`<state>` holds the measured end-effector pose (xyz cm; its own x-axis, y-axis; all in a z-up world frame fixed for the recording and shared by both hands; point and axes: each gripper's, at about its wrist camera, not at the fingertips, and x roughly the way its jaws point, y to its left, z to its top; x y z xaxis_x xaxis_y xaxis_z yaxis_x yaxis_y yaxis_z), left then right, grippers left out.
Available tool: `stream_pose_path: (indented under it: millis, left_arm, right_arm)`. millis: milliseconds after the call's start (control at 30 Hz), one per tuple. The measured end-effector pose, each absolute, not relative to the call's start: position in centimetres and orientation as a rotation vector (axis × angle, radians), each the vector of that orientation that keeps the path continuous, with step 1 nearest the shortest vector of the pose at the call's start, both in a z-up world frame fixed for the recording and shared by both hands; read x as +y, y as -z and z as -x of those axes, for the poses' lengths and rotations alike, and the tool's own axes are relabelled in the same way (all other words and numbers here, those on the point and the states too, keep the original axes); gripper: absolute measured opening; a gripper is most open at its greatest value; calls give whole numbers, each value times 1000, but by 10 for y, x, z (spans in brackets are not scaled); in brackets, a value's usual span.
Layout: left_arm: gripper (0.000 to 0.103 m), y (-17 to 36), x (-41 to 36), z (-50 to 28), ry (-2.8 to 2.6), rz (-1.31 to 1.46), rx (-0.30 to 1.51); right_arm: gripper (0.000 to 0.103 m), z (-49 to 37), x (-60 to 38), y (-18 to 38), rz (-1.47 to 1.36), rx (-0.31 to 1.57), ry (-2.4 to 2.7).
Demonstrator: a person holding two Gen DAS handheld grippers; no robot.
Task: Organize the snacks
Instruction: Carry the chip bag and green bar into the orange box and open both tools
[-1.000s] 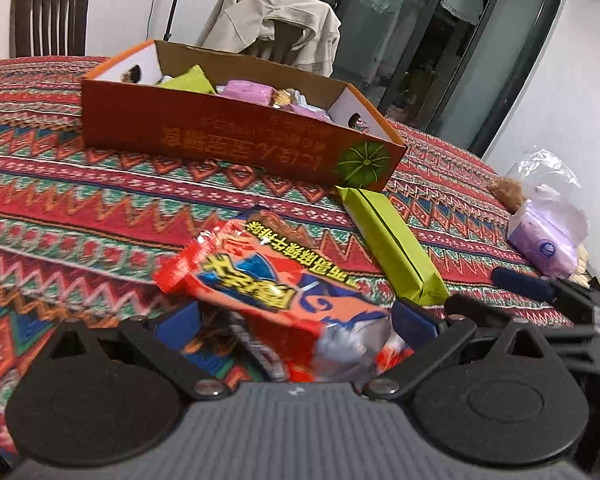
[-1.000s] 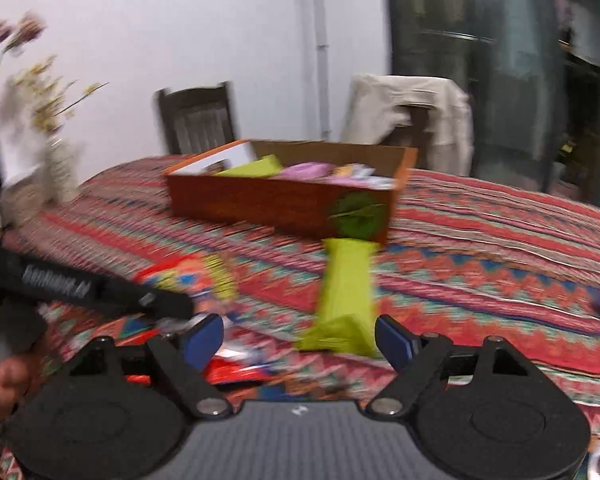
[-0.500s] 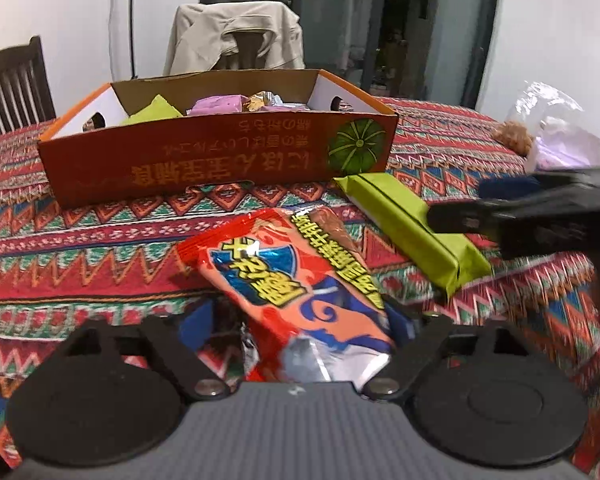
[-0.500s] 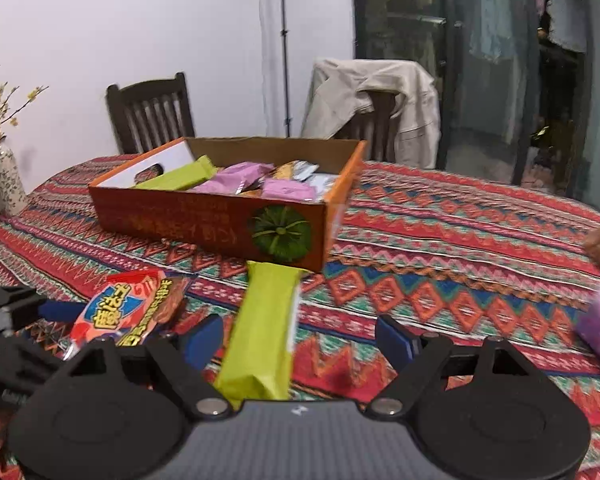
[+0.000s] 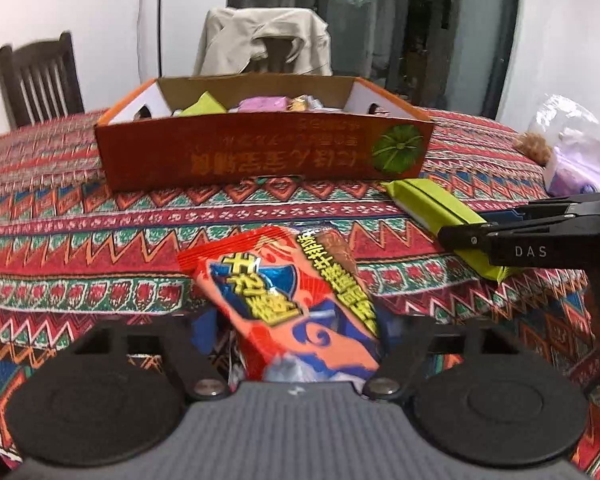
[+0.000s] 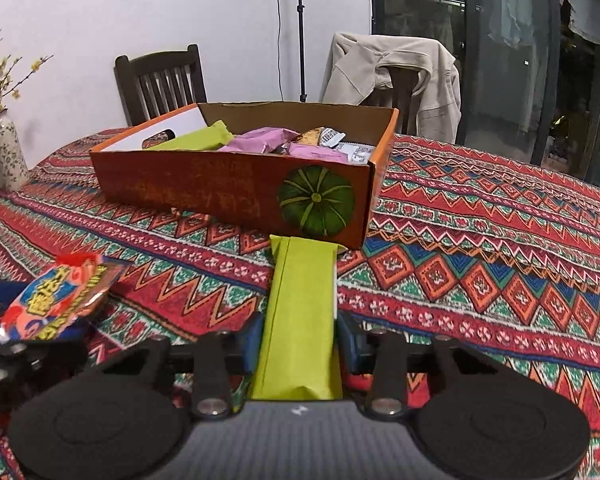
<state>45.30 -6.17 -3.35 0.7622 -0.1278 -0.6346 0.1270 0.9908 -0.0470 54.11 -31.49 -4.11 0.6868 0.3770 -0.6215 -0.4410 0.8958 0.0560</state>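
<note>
A red and blue snack packet (image 5: 284,288) lies on the patterned tablecloth, its near end between the jaws of my left gripper (image 5: 294,332). Those jaws are closing, and a thin gap still shows at the left pad. A long green bar (image 6: 300,312) lies lengthwise just in front of the orange cardboard box (image 6: 204,188). My right gripper (image 6: 298,340) is closing on its near end, and both blue pads press its sides. In the left wrist view the right gripper (image 5: 464,226) reaches in from the right over the green bar (image 5: 432,208). The box (image 5: 240,160) holds green, pink and other wrapped snacks.
A clear plastic bag with a purple pack (image 5: 576,160) sits at the table's right edge. A flowered vase (image 6: 8,152) stands at the far left. Behind the table are a dark wooden chair (image 6: 160,80) and a chair draped with a beige jacket (image 6: 392,72).
My right gripper moved forward over the green bar and closed onto its sides. My left gripper rolled level and its jaws narrowed around the red packet.
</note>
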Motion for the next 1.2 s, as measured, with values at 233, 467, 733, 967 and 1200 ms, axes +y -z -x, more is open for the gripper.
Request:
stream_pose_path:
  millis: [233,467,733,967,1200]
  left_arm:
    - [64,27,-48,-411,174,67,668]
    - [64,4,-35,-340,209,78,606]
    - [64,-10,-19,-305,222,75,568]
    - [64,-22,0,-290,230,105,519]
    - [64,-26,16,-293,228,125,505]
  right_arm:
    - [35,-498,-320,41,71,666,-462]
    - [34,-427,-325,31,35,627,-441]
    - [34,-358,-316,22,7,605,-436]
    - [34,-333,-302,14,28,590,-432]
    - [34,-326,-289,1,43,563,-443]
